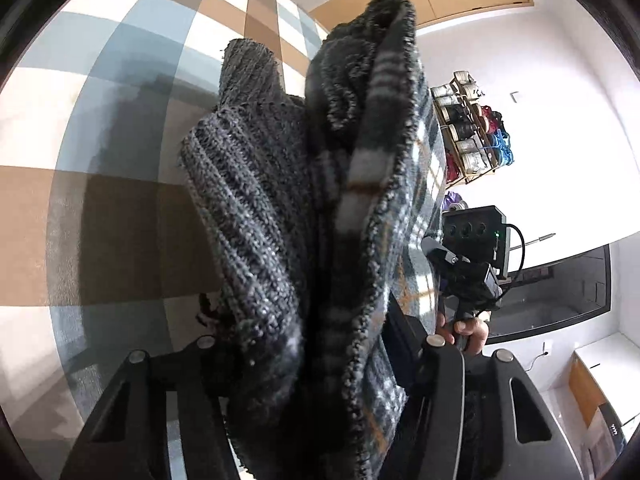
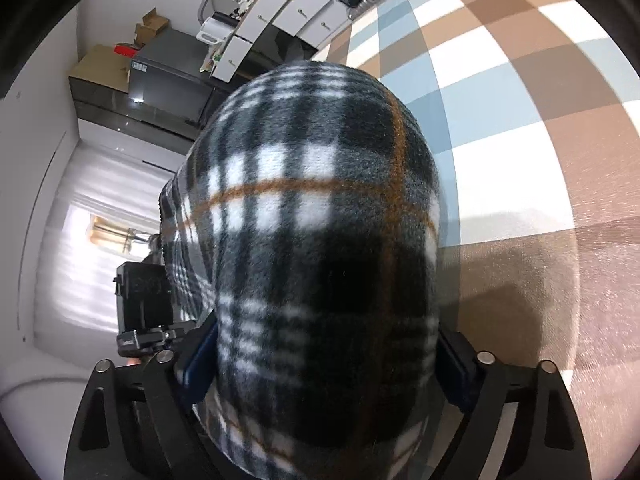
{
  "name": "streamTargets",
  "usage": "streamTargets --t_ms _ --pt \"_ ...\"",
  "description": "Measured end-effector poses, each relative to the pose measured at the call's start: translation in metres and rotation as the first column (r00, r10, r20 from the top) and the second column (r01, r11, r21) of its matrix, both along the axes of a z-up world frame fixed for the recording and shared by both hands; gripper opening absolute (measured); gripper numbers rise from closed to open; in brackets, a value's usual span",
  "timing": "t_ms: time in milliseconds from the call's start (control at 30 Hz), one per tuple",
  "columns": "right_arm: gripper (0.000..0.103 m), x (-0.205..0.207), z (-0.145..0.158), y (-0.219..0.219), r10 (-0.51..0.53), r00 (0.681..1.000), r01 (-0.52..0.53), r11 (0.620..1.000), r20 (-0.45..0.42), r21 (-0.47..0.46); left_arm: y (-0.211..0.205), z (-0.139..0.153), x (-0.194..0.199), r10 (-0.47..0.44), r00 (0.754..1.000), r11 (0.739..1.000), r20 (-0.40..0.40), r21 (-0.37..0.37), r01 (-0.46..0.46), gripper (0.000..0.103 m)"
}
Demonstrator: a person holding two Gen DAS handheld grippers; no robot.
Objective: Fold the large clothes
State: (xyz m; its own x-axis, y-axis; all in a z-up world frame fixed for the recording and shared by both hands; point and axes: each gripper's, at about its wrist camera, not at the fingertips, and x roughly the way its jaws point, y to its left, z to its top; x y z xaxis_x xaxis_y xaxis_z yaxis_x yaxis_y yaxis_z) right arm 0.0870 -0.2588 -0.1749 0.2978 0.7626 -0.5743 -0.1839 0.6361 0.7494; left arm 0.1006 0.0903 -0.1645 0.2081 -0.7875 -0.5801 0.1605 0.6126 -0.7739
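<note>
A large plaid fleece garment [image 2: 320,200] in black, white and grey with thin orange lines fills both views. In the left wrist view its fuzzy grey lining [image 1: 360,152] and a ribbed knit edge [image 1: 248,208] rise bunched between the jaws of my left gripper [image 1: 316,360], which is shut on the cloth; the fingertips are hidden under it. My right gripper [image 2: 326,360] has its blue pads [image 2: 196,356] pressed on a thick roll of the same garment. The right gripper's body [image 1: 472,264] and the hand [image 1: 472,330] holding it show beyond the cloth.
Below lies a checked floor covering [image 1: 120,80] in brown, blue and white [image 2: 500,80]. A wooden rack of rolls [image 1: 468,132] hangs on the white wall. White boxes [image 2: 280,12], a dark cabinet [image 2: 168,76] and a curtain [image 2: 80,220] stand at the room's edge.
</note>
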Motion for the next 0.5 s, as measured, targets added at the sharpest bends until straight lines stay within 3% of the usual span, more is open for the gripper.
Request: streamTargets --t_ms 267,500 --pt "0.085 -0.011 0.013 0.007 0.001 0.999 -0.001 1.000 0.050 -0.004 -0.014 0.010 -0.002 -0.005 0.999 1.000 0.050 0.001 0.005 0.050" --pt "0.085 -0.020 0.021 -0.010 -0.032 0.997 0.030 0.999 0.064 0.039 -0.029 0.035 0.003 -0.034 0.990 0.999 0.139 -0.020 0.037 0.049"
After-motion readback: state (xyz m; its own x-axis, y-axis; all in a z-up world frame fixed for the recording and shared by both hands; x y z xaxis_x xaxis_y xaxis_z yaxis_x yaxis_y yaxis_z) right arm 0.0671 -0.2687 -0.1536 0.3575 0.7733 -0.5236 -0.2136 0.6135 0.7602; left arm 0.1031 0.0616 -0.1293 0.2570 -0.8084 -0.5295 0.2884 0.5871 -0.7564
